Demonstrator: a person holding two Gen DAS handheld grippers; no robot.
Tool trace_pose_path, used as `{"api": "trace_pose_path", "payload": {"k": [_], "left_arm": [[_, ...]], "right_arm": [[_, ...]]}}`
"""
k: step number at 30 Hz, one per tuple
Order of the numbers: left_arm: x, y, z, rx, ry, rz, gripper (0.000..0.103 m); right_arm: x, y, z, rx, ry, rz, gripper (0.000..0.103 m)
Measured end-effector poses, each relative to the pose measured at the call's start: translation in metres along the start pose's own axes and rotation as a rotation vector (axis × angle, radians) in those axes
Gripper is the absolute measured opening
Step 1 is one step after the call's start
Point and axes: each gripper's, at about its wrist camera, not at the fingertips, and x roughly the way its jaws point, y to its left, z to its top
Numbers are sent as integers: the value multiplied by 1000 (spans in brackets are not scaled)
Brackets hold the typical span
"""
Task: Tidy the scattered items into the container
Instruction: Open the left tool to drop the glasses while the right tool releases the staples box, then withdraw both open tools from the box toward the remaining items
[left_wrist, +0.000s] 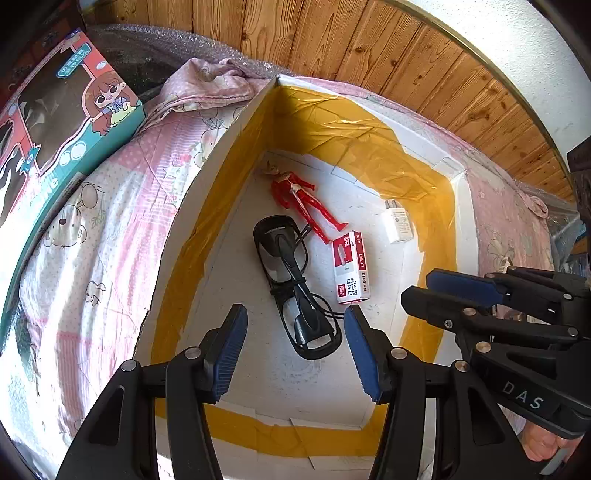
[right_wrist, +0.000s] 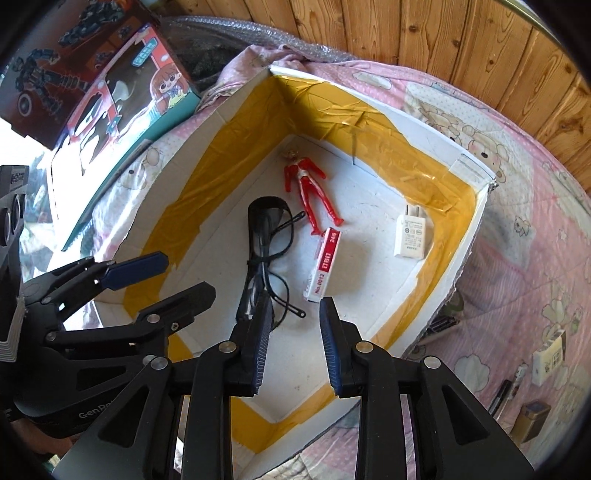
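White foam box with yellow tape (left_wrist: 236, 155) | black-framed glasses (left_wrist: 295, 284) inside, just beyond left tongs (left_wrist: 295, 347) | both tongs apart, right tongs (right_wrist: 291, 343) empty

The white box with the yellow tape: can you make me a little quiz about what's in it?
1. True or false: the red toy figure lies inside the white box.
2. What lies between the black glasses and the white charger plug?
A. a staples box
B. a spoon
C. a ball
3. Fill in: both the left claw and the right claw are ____ and hold nothing.

Key: 1 true. 2 A, the staples box. 3 open.
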Motion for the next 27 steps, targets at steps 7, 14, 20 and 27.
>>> {"api": "trace_pose_path", "payload": {"k": [7,14,20,27], "left_arm": [[-19,-3,-10,-1,-27,-28,56],[-34,-9,-22,10,-46,-40,56],[-49,-14,-35,23,-64,-46,56],[-69,-18,-54,32,-85,-57,56]], "right_arm": [[-12,9,-21,2,-1,-4,29],[-28,15,-38,12,-20,-14,29],[-43,21,-53,26,-50,-15,29],[-58,33,-75,28,-82,-19,30]]}}
